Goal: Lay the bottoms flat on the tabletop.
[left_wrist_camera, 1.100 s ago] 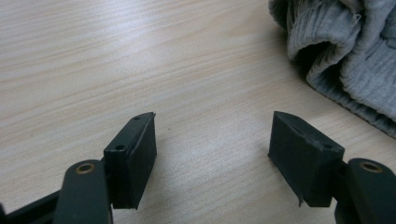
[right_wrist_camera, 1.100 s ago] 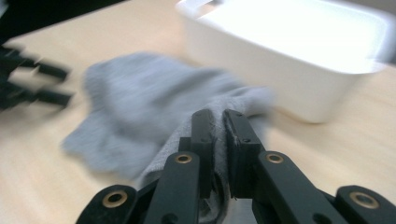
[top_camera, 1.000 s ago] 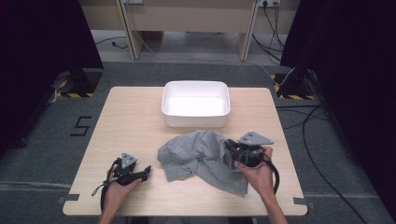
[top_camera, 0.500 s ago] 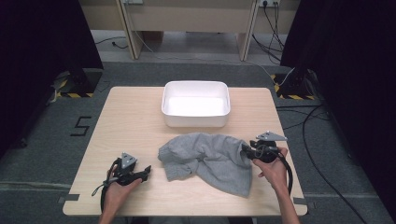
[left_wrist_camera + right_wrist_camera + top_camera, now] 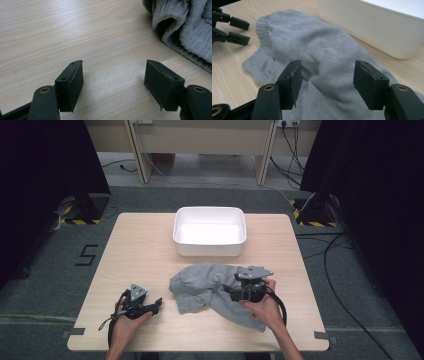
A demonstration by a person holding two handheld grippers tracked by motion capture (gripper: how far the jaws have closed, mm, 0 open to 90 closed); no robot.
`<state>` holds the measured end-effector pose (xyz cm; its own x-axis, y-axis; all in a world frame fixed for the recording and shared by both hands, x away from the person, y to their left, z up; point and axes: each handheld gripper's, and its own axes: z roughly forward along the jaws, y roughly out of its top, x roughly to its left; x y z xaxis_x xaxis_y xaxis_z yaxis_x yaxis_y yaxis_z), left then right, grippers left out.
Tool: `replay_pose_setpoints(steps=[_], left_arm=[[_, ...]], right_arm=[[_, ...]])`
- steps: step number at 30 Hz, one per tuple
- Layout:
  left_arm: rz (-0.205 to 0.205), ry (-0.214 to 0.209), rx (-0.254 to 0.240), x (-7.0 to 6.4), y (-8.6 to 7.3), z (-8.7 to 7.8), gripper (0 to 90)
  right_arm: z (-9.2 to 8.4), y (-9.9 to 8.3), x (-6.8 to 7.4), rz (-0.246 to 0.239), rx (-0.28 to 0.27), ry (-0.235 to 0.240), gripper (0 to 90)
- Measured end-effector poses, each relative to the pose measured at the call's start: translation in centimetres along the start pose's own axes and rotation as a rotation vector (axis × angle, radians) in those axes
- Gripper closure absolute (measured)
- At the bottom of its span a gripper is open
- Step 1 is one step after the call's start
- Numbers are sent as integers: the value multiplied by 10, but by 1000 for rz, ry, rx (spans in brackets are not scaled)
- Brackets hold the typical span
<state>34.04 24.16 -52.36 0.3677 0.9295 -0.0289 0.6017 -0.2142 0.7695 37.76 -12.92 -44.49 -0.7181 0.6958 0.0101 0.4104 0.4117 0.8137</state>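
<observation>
High view: grey garment is lying crumpled on the table just in front of the white tub, my right gripper sitting over its right half. Left gripper view: my left gripper is resting spread over bare wood, nothing gripped, cloth near its right. Right gripper view: my right gripper's jaws have just been opening, now hanging apart over the cloth, clamping nothing.

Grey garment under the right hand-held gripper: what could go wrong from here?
1. The right hand-held gripper, whose jaws have just been opening, stands open over the grey garment; closing here may pinch several bunched layers, not one edge.
2. The white bin sits close behind; dragged cloth might snag its wall.
</observation>
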Motion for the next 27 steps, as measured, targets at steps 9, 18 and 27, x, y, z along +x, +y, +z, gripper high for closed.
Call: replay_pose_setpoints(steps=[9, 18, 27], left_arm=[[-3, -2, -3, 0, 0, 0, 305], [-10, -14, -7, 2, 0, 0, 306], [-12, -21, -8, 2, 0, 0, 306]], right_arm=[[45, 36, 29, -75, -21, 36, 347], [94, 63, 69, -199, 41, 102, 324], [111, 53, 52, -161, 88, 110, 839]])
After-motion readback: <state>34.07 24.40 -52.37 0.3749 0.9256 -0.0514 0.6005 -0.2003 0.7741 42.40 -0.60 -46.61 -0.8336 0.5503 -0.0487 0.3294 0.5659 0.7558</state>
